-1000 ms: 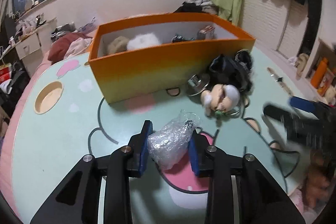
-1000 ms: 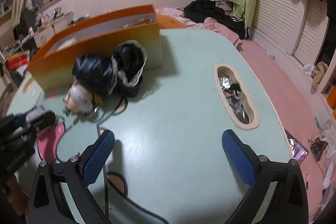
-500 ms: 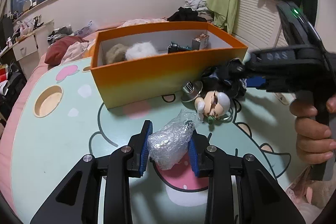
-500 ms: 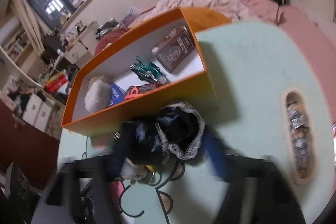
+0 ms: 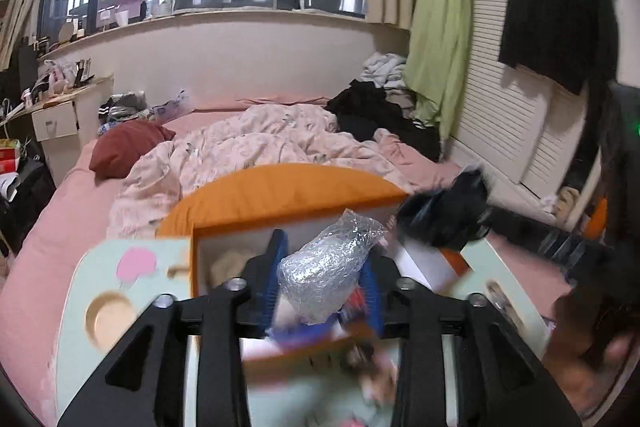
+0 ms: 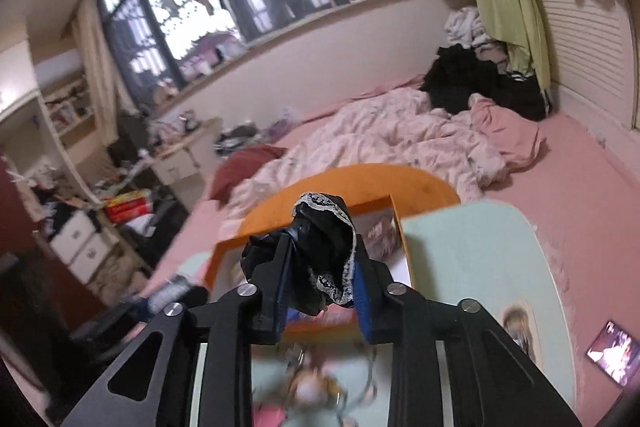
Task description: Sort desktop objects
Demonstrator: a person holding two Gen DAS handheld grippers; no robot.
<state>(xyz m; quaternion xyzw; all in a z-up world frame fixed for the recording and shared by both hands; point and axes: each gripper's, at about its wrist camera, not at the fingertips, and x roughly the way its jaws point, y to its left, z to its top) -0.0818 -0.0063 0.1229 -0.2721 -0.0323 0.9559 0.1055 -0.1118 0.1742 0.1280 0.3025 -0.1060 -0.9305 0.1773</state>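
Note:
My left gripper [image 5: 324, 279] is shut on a crumpled clear plastic bag [image 5: 328, 267] and holds it up over the near side of the orange box [image 5: 280, 195]. My right gripper [image 6: 320, 279] is shut on a black lace-trimmed cloth [image 6: 320, 251] and holds it above the orange box [image 6: 340, 187]. The cloth in the right gripper also shows in the left wrist view [image 5: 444, 215], at the right of the box. A doll [image 6: 312, 387] lies blurred on the pale green table [image 6: 480, 267] below the right gripper.
The table in the left wrist view [image 5: 80, 307] has a round recess [image 5: 108, 319] at the left. A fluffy beige item [image 5: 228, 263] lies in the box. Behind the table is a bed with a pink quilt [image 5: 260, 143] and clothes [image 6: 480, 83].
Both grippers have lifted off the table and now hover over the orange box. The right gripper has closed on the black cloth. The left still holds the plastic bag.

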